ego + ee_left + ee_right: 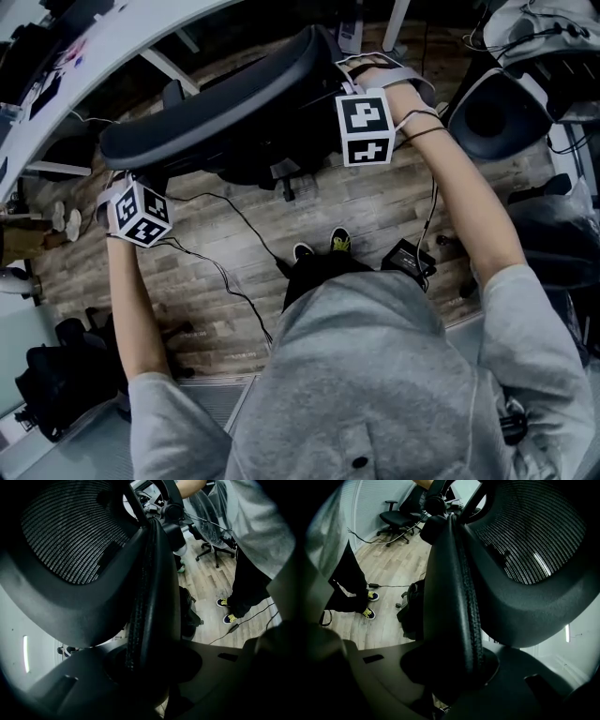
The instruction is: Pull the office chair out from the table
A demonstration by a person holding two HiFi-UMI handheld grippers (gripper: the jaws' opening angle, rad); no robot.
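The black office chair's backrest [225, 103] runs slantwise below me, its top rim toward me, close to the white table [112, 37] at the upper left. My left gripper [127, 180] grips the rim's left end. My right gripper [354, 80] grips its right end. In the left gripper view the padded rim [150, 597] runs straight between the jaws of the left gripper [150, 665], with the mesh back [70, 531] beyond. The right gripper view shows the same: the rim [459, 597] clamped in the right gripper [454, 667], the mesh [529, 541] to the right.
Cables [225, 272] and a black power adapter [408, 258] lie on the wooden floor by the person's shoes [319, 248]. A second office chair [398, 517] stands behind. A dark bag [56, 384] sits at the lower left, and a round black-and-white object [497, 117] stands at the right.
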